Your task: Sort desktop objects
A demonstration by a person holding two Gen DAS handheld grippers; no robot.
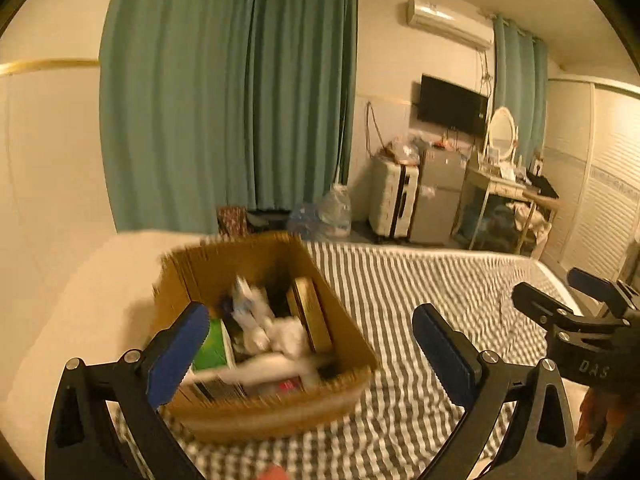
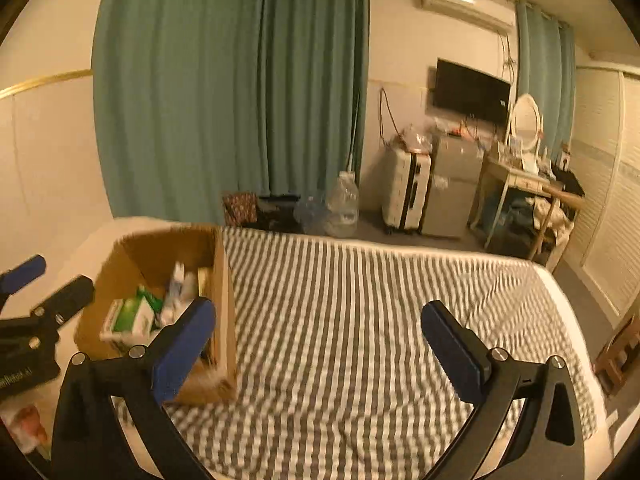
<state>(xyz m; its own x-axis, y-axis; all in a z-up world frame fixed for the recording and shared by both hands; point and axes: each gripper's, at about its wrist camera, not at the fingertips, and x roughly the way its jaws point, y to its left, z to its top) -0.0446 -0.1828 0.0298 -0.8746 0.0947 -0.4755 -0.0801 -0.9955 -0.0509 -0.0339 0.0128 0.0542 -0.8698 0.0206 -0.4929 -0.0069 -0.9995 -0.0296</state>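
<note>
Here, left gripper and right gripper both spread wide, grasping nothing. Beyond, cardboard box on striped bedsheet, holding green carton. Best approached slowly, choosing one item, descending vertically between neighbours.

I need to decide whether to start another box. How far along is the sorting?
Looks mostly done: the cardboard box on the striped bedsheet already holds a green-and-white carton, white items and a tan book-like item. In hand: nothing; left gripper and right gripper are open. No loose items show on the sheet.
</note>
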